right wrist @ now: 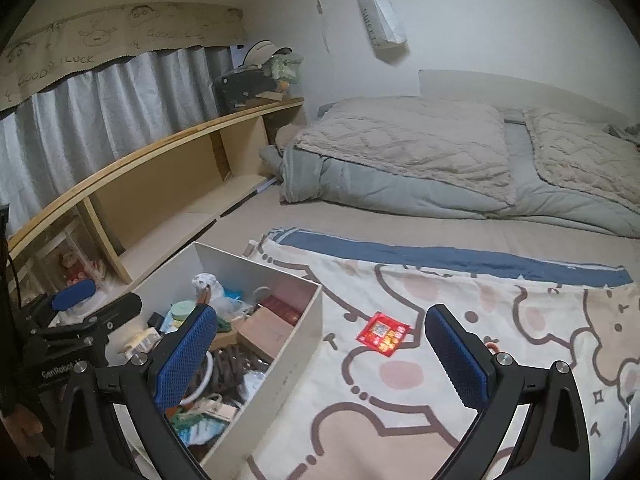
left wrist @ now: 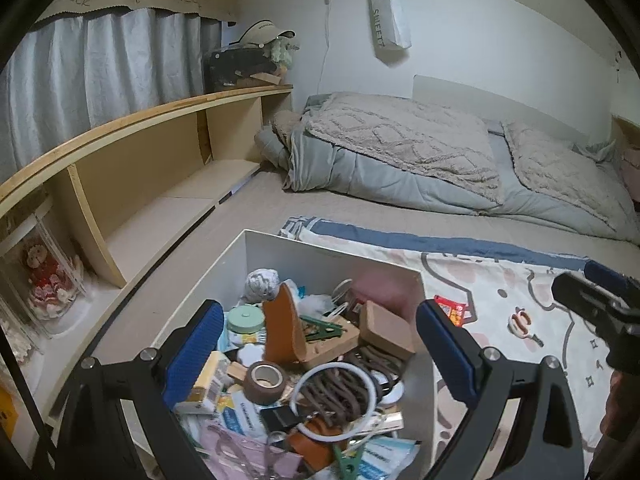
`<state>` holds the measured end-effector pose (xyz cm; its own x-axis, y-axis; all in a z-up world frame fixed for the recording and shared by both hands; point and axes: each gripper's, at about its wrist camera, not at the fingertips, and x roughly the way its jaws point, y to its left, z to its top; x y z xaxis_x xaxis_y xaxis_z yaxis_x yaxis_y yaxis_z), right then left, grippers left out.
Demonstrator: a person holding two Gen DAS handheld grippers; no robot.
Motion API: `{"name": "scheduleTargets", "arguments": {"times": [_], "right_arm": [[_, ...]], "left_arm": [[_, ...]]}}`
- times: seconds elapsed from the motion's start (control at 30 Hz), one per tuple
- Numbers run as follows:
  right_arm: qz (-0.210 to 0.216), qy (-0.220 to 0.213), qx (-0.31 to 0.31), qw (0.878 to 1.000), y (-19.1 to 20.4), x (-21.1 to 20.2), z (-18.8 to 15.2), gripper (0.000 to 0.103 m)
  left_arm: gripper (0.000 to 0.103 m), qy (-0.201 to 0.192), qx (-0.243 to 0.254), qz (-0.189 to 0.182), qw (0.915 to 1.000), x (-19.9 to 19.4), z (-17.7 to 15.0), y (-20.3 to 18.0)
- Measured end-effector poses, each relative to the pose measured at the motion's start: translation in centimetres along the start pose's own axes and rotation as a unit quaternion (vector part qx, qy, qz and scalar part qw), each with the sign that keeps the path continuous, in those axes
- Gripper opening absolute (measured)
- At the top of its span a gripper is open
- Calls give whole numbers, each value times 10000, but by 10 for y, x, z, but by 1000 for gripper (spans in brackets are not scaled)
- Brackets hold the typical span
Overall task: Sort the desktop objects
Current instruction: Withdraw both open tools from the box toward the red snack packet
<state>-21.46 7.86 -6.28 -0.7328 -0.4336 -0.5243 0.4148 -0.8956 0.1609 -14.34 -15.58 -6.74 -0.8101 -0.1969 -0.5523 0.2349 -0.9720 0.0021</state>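
Risks, L→R: white box (left wrist: 332,256) heaped w/ clutter; tape roll (left wrist: 265,381) and white ring (left wrist: 335,400) sit loose on top, so a L gripper (left wrist: 320,356) dip could snag cords or tip the heap. L jaws spread, nothing between. R gripper (right wrist: 320,360) jaws spread too, empty. Red packet (right wrist: 383,334) flat on cartoon blanket (right wrist: 440,300), beside box: thin, pads may pinch cloth instead. Small scissors (left wrist: 522,322) further R. Surface is a bed; shelf (left wrist: 160,152) L, folded quilt (left wrist: 400,152) behind.

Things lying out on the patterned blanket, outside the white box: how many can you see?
2. A red packet lies near the white box, and small scissors lie farther right, toward the right gripper. More may hide beyond the frame or behind the grippers.
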Motion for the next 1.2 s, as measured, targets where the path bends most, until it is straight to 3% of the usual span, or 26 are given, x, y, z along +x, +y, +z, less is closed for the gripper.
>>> {"name": "scheduleTargets", "arguments": {"times": [0.6, 1.2], "right_arm": [[-440, -196, 250, 9985, -55, -13, -5, 103], [-1061, -2, 743, 9916, -121, -20, -14, 103]], "left_arm": [[98, -114, 321, -317, 9989, 10, 1, -52], [98, -209, 102, -666, 9975, 28, 11, -96]]}}
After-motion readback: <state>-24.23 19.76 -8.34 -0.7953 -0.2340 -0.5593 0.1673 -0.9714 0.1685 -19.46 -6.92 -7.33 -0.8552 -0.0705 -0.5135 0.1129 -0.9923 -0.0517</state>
